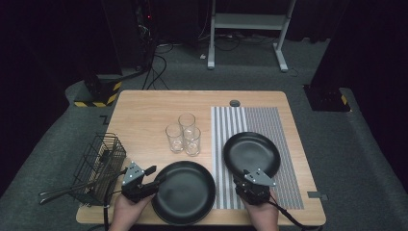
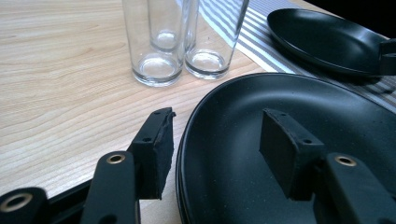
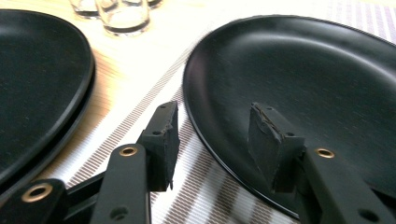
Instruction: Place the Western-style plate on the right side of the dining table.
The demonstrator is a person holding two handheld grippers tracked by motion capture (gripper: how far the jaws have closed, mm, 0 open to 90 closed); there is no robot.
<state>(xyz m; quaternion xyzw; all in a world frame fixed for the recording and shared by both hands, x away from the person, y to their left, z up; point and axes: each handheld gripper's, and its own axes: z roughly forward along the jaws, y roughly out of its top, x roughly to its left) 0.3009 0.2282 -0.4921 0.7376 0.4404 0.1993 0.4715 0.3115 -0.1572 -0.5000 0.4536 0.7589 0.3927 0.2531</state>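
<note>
High view: left gripper (image 1: 155,175) jaws released, straddling rim of plate stack (image 1: 185,192) at desk's near edge; right gripper (image 1: 250,178) jaws slack around plate (image 1: 251,153) on striped mat (image 1: 269,120), probably just placed.

matt black plates (image 1: 184,192), clear glasses (image 1: 184,133), wood table (image 1: 144,110)

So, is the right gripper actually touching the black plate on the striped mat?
Apart. In the right gripper view the right gripper straddles the black plate rim with open jaws, and striped mat shows between the left pad and the rim.
</note>
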